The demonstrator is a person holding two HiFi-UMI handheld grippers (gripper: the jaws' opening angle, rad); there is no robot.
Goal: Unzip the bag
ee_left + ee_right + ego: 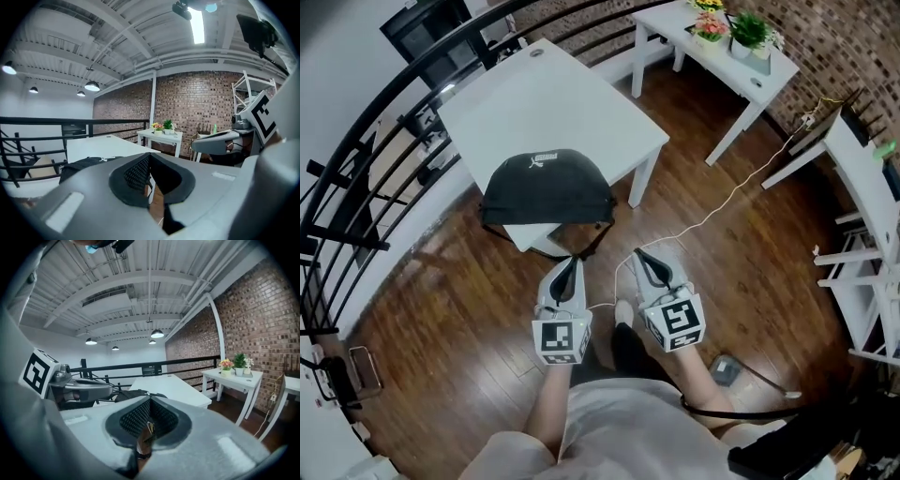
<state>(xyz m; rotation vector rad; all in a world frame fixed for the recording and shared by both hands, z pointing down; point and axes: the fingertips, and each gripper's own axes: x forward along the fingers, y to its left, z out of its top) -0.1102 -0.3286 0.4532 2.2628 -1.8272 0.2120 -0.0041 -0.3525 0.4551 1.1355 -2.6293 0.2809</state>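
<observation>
In the head view the black bag (546, 187) sat at the near edge of the white surface (581, 103), centre-left of frame. Our left gripper (573, 262) and right gripper (640, 255) hung below it, well apart from it, both clenched on nothing. The left gripper view put the bag low-left beyond its closed jaws; the right gripper view, mid-frame. We judged both should open before arriving, one to pin fabric, one to take the zip pull, which we could not make out.

Head view looks down; all views share bag (546, 187).
</observation>
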